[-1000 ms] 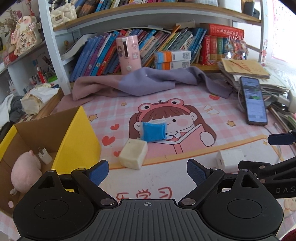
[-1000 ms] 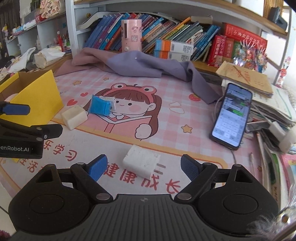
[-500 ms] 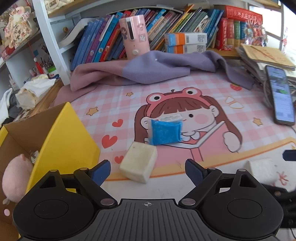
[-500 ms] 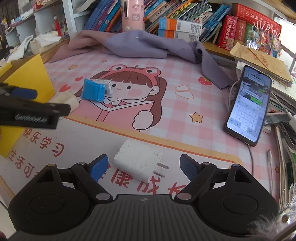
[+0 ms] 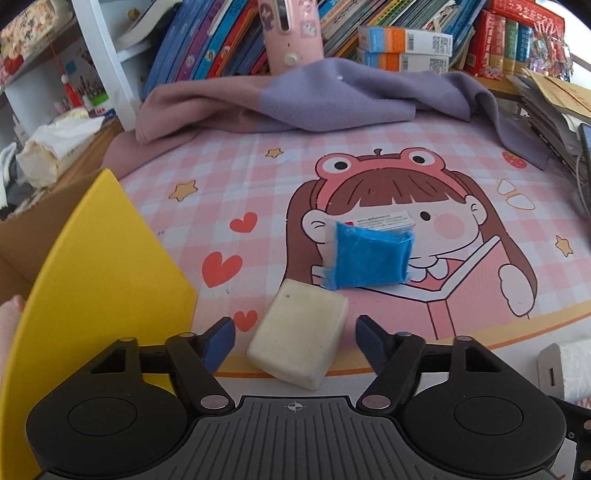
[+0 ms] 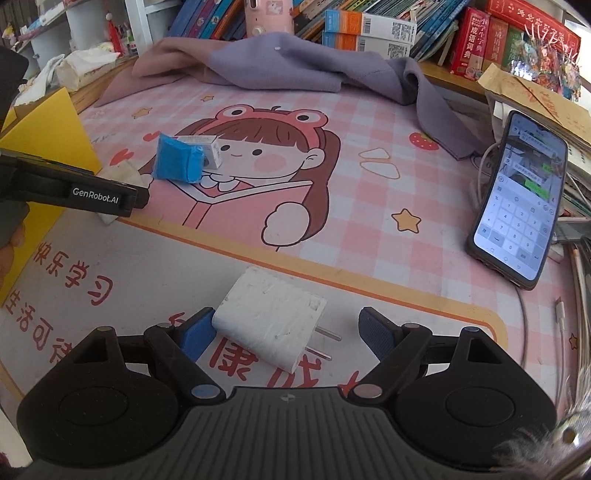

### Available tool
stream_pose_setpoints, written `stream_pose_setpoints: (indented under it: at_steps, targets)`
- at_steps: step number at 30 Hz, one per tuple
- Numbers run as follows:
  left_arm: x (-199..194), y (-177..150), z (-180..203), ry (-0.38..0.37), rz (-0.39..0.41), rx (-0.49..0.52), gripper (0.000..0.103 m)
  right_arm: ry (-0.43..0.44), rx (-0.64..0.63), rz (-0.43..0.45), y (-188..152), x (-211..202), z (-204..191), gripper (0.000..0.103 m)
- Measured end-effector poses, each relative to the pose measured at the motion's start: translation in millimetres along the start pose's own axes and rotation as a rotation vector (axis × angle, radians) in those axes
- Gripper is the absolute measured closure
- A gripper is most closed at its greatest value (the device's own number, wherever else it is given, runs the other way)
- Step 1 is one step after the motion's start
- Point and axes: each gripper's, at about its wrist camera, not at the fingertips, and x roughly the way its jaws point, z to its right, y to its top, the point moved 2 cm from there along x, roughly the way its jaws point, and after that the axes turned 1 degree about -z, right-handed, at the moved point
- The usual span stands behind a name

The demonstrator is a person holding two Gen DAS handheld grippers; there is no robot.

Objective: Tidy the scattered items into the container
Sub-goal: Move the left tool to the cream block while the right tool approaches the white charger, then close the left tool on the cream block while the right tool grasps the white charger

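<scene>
A cream block (image 5: 299,332) lies on the pink cartoon mat, between the fingers of my left gripper (image 5: 295,338). Its jaws are closing, and a gap still shows on each side of the block. Just beyond it lies a blue packet (image 5: 369,258) on a small white carton. A white plug charger (image 6: 269,321) lies between the fingers of my right gripper (image 6: 286,332), which is open; its left pad sits close to the charger's end. The yellow cardboard box (image 5: 92,277) stands at the left. The right wrist view shows the left gripper (image 6: 92,192) hiding most of the cream block.
A phone (image 6: 517,206) leans on a cable at the right, beside stacked papers. A purple and pink cloth (image 5: 314,99) lies bunched at the back, below the bookshelf. A pink bottle (image 5: 288,33) stands behind it. A tissue pack (image 5: 55,147) sits at the far left.
Both grippers have come forward and down over their items. The left jaws have narrowed around the cream block. The charger now lies between the right fingers.
</scene>
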Motion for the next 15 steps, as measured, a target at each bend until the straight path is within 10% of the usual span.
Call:
stream_pose_setpoints:
  at_steps: [15]
  targets:
    - [-1.5,0.0,-5.2,-0.062,0.009,-0.045,0.064,0.001,-0.049,-0.007,-0.5,1.6,-3.1,0.035]
